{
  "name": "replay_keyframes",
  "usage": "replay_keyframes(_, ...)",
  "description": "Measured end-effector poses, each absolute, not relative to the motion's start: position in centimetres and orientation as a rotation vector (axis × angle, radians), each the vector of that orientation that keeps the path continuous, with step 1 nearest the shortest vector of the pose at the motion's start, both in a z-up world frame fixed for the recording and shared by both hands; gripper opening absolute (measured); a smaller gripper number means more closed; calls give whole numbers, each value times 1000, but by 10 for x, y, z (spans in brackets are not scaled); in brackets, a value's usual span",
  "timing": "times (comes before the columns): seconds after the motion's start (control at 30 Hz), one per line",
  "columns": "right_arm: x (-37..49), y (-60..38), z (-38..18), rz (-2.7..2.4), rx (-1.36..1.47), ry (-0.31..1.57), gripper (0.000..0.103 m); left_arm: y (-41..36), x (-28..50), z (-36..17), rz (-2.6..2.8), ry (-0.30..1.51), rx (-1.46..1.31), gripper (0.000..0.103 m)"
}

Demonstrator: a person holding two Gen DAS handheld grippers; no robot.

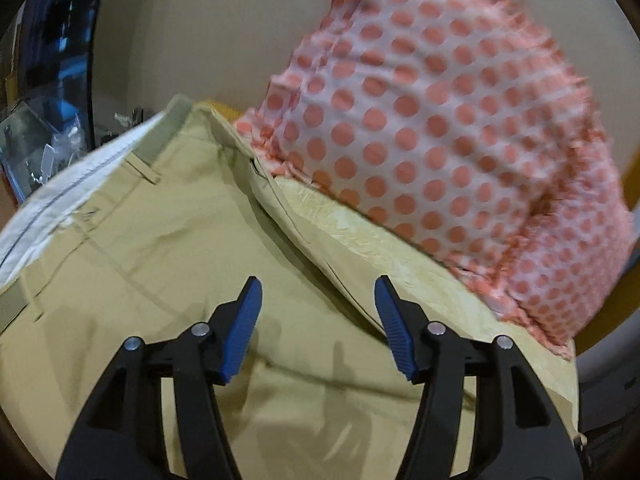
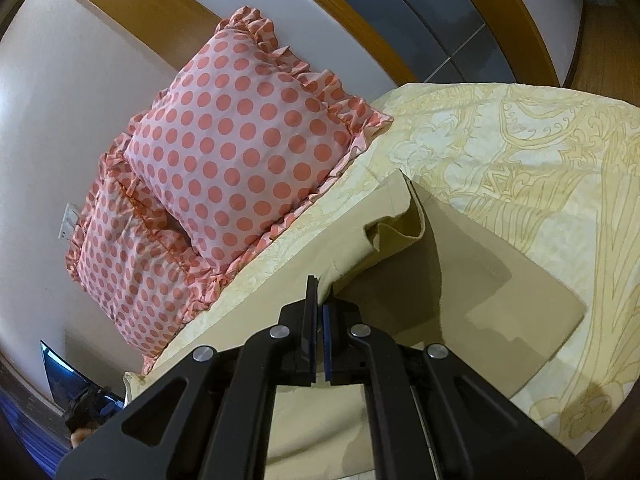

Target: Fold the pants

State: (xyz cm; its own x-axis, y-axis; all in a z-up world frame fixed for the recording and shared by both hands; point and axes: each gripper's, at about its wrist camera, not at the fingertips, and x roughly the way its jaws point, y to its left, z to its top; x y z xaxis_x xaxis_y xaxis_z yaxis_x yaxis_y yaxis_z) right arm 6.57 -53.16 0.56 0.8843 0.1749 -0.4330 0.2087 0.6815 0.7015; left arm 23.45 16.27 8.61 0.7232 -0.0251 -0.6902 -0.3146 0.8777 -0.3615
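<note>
Khaki pants lie on a bed with a pale yellow patterned cover. Their waistband with a white lining is at the upper left in the left wrist view. My left gripper is open and empty, hovering just above the pants near a side fold. In the right wrist view my right gripper is shut on a lifted edge of the pants, and a flat pant leg stretches off to the right on the bed cover.
Two pink pillows with coral dots lean against the white wall at the head of the bed; one shows in the left wrist view. A wooden frame runs behind them. A cluttered glass shelf stands at the left.
</note>
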Motion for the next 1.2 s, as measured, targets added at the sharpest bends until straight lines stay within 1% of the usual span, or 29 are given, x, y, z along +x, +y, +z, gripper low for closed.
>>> replay_keyframes(0.17, 66, -531, 8, -34, 809, 520, 2, 165, 310, 56, 296, 881, -413, 59)
replay_keyframes(0.2, 67, -530, 8, -37, 806, 523, 2, 169, 321, 45, 318, 928, -411, 54)
replay_keyframes(0.23, 67, -530, 8, -38, 805, 526, 2, 173, 326, 35, 323, 959, -427, 28)
replay_keyframes(0.27, 68, -530, 9, -36, 805, 527, 2, 176, 327, 29, 306, 971, -454, 10)
replay_keyframes(0.3, 67, -530, 10, -38, 802, 524, 2, 182, 321, 26, 277, 957, -514, 4)
replay_keyframes(0.4, 66, -531, 15, -32, 790, 509, 2, 186, 287, 46, 238, 848, -540, 3)
replay_keyframes(0.47, 59, -534, 23, -22, 785, 480, 2, 183, 239, 74, 197, 741, -513, 3)
replay_keyframes(0.5, 56, -537, 27, -20, 783, 470, 2, 180, 202, 88, 171, 679, -496, 3)
replay_keyframes(0.57, 46, -541, 31, -19, 778, 454, 2, 179, 144, 103, 151, 617, -501, 3)
replay_keyframes(0.63, 36, -543, 29, -32, 766, 456, 2, 182, 90, 104, 153, 591, -518, 3)
replay_keyframes(0.7, 29, -545, 20, -42, 759, 484, 2, 185, 30, 82, 183, 586, -529, 3)
replay_keyframes(0.73, 27, -546, 14, -43, 765, 499, 2, 186, 12, 70, 195, 600, -537, 3)
replay_keyframes(0.8, 24, -548, 4, -46, 784, 519, 2, 189, -10, 47, 198, 636, -580, 3)
replay_keyframes(0.93, 13, -550, 4, -51, 805, 498, 2, 191, -18, 16, 201, 679, -617, 4)
replay_keyframes(1.03, 4, -551, 8, -73, 794, 492, 2, 189, -20, 14, 192, 667, -611, 5)
replay_keyframes(1.2, -3, -550, -10, -149, 791, 569, 2, 191, -19, 10, 180, 669, -596, 6)
